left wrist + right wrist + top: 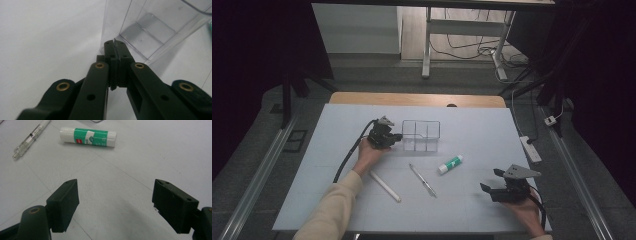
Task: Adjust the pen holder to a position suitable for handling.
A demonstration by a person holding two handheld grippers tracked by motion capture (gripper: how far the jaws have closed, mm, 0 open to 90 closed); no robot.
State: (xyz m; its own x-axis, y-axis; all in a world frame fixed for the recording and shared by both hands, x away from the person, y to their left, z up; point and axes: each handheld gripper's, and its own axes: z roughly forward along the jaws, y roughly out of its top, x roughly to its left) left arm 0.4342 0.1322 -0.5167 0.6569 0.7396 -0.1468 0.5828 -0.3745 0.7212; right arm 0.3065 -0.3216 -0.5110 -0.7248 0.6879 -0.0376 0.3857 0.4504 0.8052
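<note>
A clear plastic box (421, 135) with compartments stands on the white table (472, 130). My left gripper (400, 136) is at its left wall. In the left gripper view the jaws of the left gripper (115, 43) are pressed together, with a thin sliver of the clear box (147, 32) wall between their tips. My right gripper (492, 180) hovers open near the front right of the table. In the right gripper view, nothing sits between the jaws of the right gripper (115, 197). A green and white glue stick (450, 164) (88, 137) lies beyond it.
A clear pen (422, 180) (31, 137) lies in the middle of the table, and a white stick-shaped pen (385, 186) lies to its left. A desk frame (427, 45) and cables (472, 47) stand on the floor beyond the table. A power strip (530, 148) lies at the right.
</note>
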